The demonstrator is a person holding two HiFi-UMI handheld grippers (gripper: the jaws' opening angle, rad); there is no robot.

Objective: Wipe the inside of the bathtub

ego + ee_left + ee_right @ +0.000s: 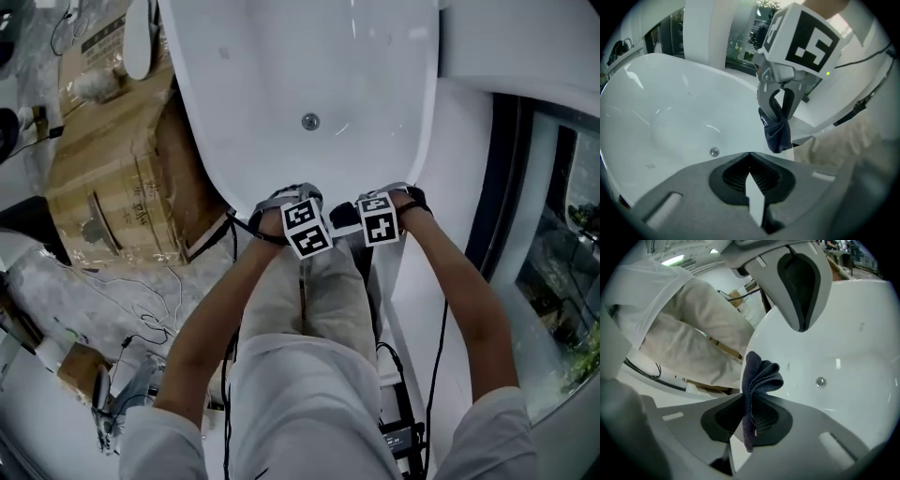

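Bathtub (pixel 281 66) lies directly ahead, both grippers over its near rim. Right gripper (pixel 749 416) clenched on dark cloth (pixel 759 376): folded, soft, light, ribbed weave, droops limp, so it likely needs pressing flat to wipe. Pinch sits mid-fold and looks secure. Left gripper (pixel 750 174) jaws closed together, nothing in them. Tub shell glossy white, smooth, curved, rigid, probably slippery, so cloth should glide. Round metal drain (pixel 310 121) on floor further in. Cardboard box (pixel 112 178) beside tub, far left

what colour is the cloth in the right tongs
Dark navy blue cloth; clearest in the right gripper view.
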